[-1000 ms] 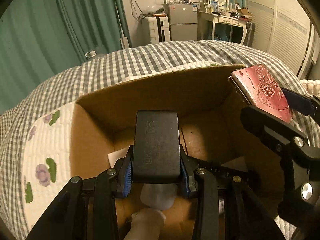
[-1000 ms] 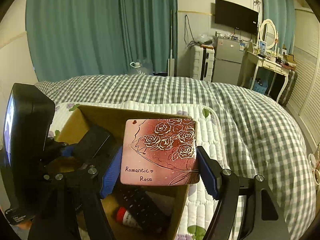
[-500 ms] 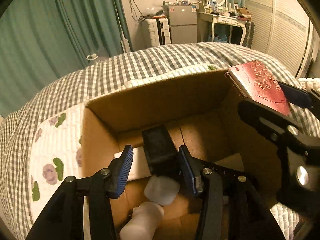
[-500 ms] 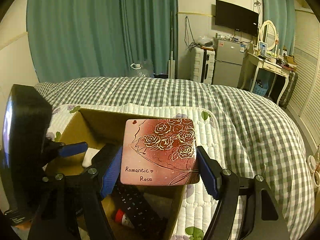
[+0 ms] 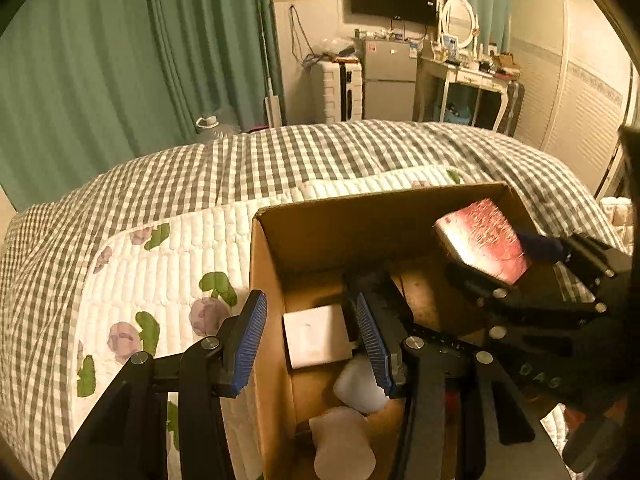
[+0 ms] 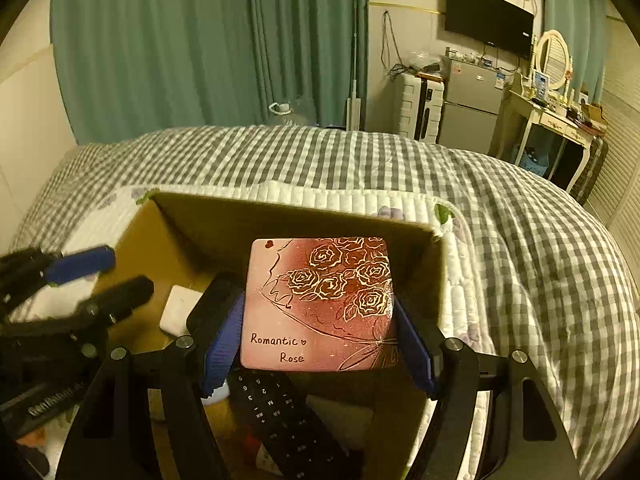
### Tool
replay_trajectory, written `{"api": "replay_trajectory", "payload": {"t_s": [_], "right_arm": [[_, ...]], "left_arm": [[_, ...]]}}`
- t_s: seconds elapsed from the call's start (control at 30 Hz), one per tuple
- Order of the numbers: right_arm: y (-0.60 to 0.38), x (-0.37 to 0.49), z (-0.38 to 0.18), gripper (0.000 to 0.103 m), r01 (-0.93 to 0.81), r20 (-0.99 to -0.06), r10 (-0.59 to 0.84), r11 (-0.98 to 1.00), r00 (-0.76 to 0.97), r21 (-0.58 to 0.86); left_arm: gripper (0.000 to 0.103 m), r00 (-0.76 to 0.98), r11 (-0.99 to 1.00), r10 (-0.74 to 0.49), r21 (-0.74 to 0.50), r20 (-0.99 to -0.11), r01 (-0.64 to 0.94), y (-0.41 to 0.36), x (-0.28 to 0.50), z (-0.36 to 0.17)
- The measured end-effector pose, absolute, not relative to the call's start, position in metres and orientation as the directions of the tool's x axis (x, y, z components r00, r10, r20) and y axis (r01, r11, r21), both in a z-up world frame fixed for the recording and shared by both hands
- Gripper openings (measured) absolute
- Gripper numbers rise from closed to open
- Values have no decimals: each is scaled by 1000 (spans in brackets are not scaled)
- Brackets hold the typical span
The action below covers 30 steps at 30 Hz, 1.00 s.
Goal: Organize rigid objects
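Note:
An open cardboard box (image 5: pixel 360 216) sits on the bed. My left gripper (image 5: pixel 310 340) is open and empty, straddling the box's left wall. The black box (image 5: pixel 368 280) it held lies inside the cardboard box, beside a white adapter (image 5: pixel 316 336) and two pale bottles (image 5: pixel 358 390). My right gripper (image 6: pixel 318 344) is shut on a red "Romantic Rose" tin (image 6: pixel 320 304) and holds it over the cardboard box (image 6: pixel 288 212), above a black remote (image 6: pixel 280 412). The tin also shows in the left wrist view (image 5: pixel 484 240).
The box rests on a white quilted mat with flowers (image 5: pixel 160 264) over a grey checked bedspread (image 6: pixel 520 240). Green curtains (image 6: pixel 200 40), a small fridge (image 6: pixel 472 104) and a dressing table (image 6: pixel 556 120) stand beyond the bed.
My left gripper opened and let the black box drop into the cardboard box, then drew back to the left. My right gripper moved the red tin lower and further over the box.

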State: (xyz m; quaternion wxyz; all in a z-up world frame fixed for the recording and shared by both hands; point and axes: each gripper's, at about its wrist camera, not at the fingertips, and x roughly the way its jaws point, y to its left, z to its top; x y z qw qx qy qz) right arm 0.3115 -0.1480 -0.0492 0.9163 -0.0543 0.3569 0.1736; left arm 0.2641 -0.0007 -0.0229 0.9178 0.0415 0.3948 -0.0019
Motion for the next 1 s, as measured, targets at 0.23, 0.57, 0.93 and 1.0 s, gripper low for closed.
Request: {"api": "replay_trajectory", "payload": {"t_s": [0.23,0.57,0.93,1.0], "right_arm": [[-145,310,-48,72,-353,-647,279,935,710,16],[-157,271,26,72,-314,-589,241,949,771,-22],[-192,167,152,73,-243,-451,181,966,874,-83],[-197,145,169,79,-211,-424,148,972,893,-104]], "left_arm": [[50,701,999,9,44,-713,32,3,260,-20],[50,758,999,0,34,-653,29,-6,217,46],[50,877,997,-23,53,-480,55,-20,123,170],[52,888,997,-17,60,-459,50,-21,104,184]]}}
